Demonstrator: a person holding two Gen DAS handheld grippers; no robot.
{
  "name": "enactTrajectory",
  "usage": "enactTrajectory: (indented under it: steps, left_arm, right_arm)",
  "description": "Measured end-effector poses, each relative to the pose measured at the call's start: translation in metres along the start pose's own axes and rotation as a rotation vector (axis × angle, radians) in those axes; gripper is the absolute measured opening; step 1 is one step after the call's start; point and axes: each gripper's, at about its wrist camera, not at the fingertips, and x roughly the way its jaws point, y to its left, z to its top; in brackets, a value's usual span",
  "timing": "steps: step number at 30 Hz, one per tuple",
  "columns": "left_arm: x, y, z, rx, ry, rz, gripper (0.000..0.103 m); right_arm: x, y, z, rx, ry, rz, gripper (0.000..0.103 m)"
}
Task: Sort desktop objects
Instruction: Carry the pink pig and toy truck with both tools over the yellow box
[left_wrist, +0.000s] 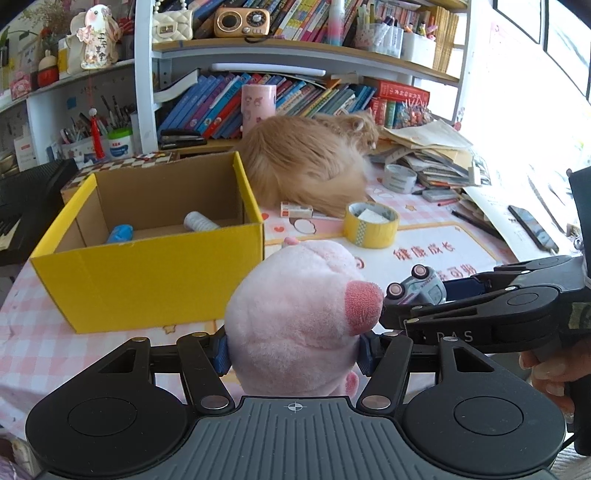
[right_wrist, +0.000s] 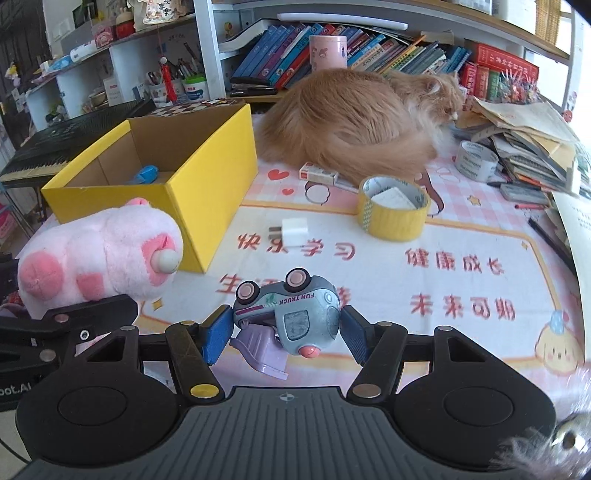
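Note:
My left gripper (left_wrist: 291, 350) is shut on a pink plush pig (left_wrist: 295, 317), held above the table just right of the yellow cardboard box (left_wrist: 147, 280). The pig (right_wrist: 99, 254) also shows at the left of the right wrist view. My right gripper (right_wrist: 282, 334) is shut on a grey-blue toy truck (right_wrist: 295, 314), which lies on its side with pink wheels up and a lilac ramp hanging below. In the left wrist view the truck (left_wrist: 417, 288) sits right beside the pig's snout. Inside the box lie a blue object (left_wrist: 120, 233) and a white roll (left_wrist: 199, 221).
An orange cat (right_wrist: 362, 122) lies at the back of the table, behind a yellow tape roll (right_wrist: 393, 208) and a small box (right_wrist: 318, 173). A white plug (right_wrist: 293, 232) lies mid-mat. A grey tape roll (right_wrist: 475, 160), stacked papers and pencils crowd the right; bookshelves stand behind.

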Motion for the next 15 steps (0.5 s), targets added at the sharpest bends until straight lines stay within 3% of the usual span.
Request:
enactTrajectory:
  steps: [15]
  left_arm:
    - [-0.039, 0.036, -0.043, 0.006, 0.044, 0.011, 0.061]
  right_arm:
    - [-0.011, 0.069, -0.043, 0.015, 0.031, 0.038, 0.060]
